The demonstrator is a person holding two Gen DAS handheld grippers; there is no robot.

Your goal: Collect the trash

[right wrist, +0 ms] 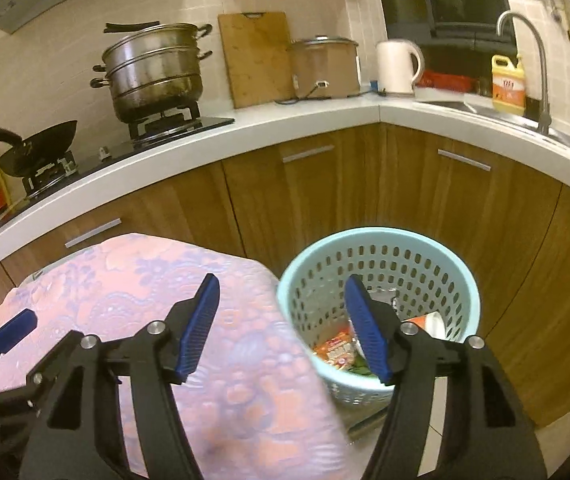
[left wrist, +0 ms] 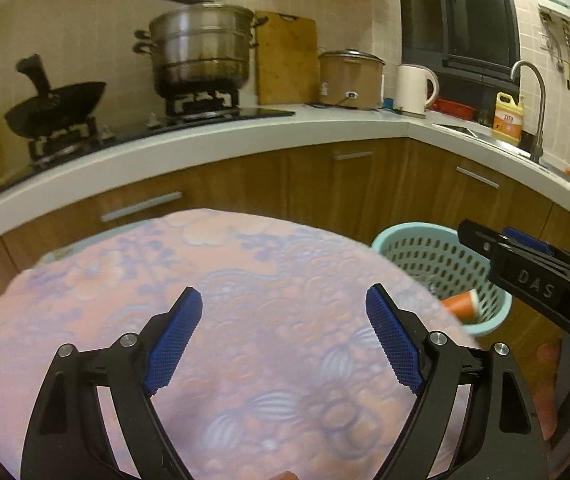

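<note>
Teal perforated trash basket (right wrist: 381,276) beside the floral-clothed table (left wrist: 245,280), wrappers and orange cup (right wrist: 425,322) inside (blurry). Left gripper (left wrist: 285,336) and right gripper (right wrist: 283,326) both spread wide, gripping nothing.

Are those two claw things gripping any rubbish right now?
No. The left gripper and right gripper are both open and empty; the trash lies in the blue basket.
</note>
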